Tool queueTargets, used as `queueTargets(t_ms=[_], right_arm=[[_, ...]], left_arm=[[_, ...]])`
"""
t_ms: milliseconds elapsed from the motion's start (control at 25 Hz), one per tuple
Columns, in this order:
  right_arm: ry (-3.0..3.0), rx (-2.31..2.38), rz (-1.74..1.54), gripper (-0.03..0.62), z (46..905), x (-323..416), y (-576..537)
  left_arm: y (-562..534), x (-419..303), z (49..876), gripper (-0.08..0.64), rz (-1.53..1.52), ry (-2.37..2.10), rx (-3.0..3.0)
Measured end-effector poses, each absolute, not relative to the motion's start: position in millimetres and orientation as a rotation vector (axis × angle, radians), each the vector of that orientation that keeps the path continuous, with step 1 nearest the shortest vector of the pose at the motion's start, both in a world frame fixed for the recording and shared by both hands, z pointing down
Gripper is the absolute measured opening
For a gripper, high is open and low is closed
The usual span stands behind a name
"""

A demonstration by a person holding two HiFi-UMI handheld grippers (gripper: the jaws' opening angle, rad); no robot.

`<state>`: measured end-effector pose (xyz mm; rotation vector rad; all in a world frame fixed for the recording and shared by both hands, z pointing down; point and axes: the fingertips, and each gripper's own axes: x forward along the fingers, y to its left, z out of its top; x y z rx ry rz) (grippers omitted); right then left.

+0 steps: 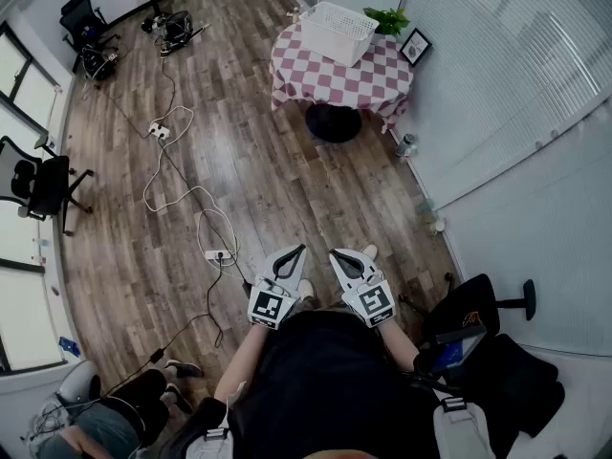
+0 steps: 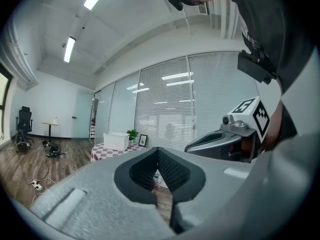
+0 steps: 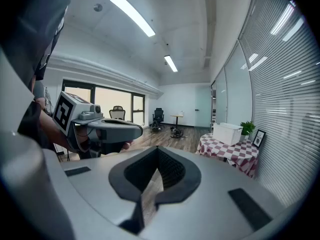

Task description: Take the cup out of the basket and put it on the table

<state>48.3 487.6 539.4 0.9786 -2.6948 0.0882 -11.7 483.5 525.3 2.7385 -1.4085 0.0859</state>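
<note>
- White basket (image 1: pixel 337 29): rectangular, upright, open top, standing on the table's 10 o'clock side, tilted askew to its edge.
- Table (image 1: pixel 384 73): red-and-white checked cloth, dark pedestal base, far off at 12 o'clock.

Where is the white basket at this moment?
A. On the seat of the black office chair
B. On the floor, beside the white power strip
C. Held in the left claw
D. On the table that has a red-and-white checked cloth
D: in the head view the white basket stands on the table, which is covered by the checked cloth, at the far side of the room.
</note>
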Motion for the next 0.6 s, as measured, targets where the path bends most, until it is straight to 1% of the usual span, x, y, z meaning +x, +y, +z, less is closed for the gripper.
queueTargets(t_ms=[320,600], right_arm=[[-2.711,0.901,0.107,0.011,546.7,36.2,499.4],[-2.7,0.901,0.1,0.011,548.6,37.6,499.4]], left_arm=[[486.3,-24.0,532.0,0.005,0.123,-1.425,2.722],[487.9,-20.4,537.7,0.005,0.149,-1.406,2.713]])
